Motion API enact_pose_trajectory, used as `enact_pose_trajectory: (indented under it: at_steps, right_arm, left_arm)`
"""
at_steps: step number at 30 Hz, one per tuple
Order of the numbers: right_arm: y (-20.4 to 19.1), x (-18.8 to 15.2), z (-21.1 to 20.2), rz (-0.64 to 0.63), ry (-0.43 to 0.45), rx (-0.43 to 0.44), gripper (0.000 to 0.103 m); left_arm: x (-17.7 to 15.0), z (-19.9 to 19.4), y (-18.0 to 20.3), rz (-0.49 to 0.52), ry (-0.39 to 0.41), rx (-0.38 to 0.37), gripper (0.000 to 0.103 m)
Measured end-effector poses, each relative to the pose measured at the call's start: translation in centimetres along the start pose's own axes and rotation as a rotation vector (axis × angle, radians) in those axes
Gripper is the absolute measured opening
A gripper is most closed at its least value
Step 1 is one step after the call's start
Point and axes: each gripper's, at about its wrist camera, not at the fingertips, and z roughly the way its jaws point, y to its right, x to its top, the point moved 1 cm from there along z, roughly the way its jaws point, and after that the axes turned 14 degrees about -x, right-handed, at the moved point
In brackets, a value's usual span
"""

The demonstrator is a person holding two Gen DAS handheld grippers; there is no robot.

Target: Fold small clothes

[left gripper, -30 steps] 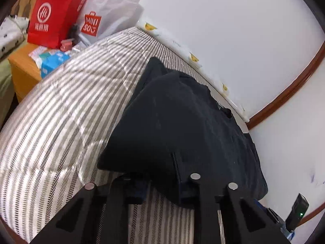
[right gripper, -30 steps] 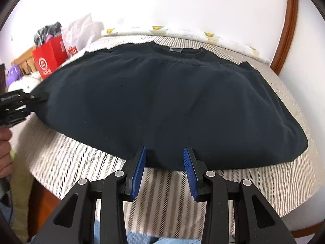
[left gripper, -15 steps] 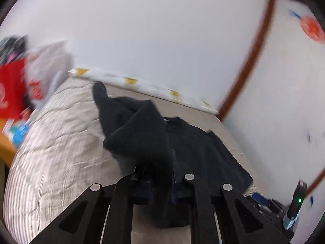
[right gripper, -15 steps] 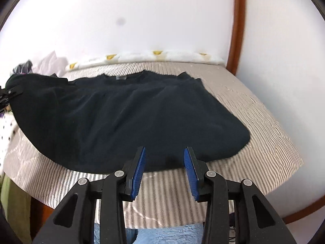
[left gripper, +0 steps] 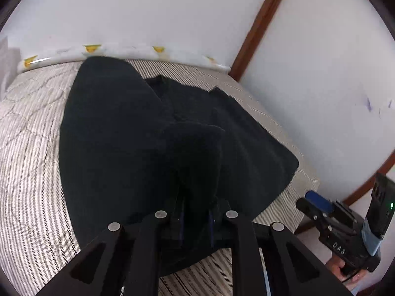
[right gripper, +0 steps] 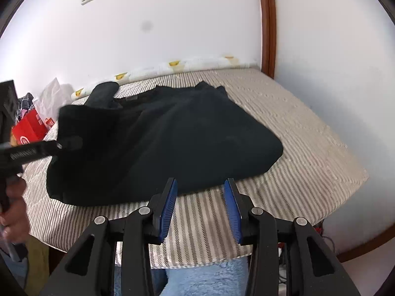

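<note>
Fingers of the left gripper [left gripper: 195,218] are clenched on the black shirt's [right gripper: 172,138] side, lifted over its body on the bed [right gripper: 308,148]; right gripper [right gripper: 200,207] is opening, empty, near the hem; thin fabric may slip, so the fold lands skewed.

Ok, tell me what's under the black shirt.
The black shirt lies on the striped bed cover, which shows all around it. The left gripper lifts one side over; what that folded flap hides underneath can't be seen.
</note>
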Motion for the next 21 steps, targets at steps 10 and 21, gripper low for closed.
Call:
enact_pose_trajectory:
  at_steps: [10,21]
  right_arm:
    - [-4.7,3.2,-2.4,0.004,0.029,0.195,0.077]
    - [-12.6,4.9,3.3,0.054,-0.142,0.354,0.080]
  left_arm:
    - [-2.9,-7.1,-0.5,0.104,0.090,0.064,0.061]
    - [-8.3,-8.2,-6.4,0.010,0.032,0.107,0.065]
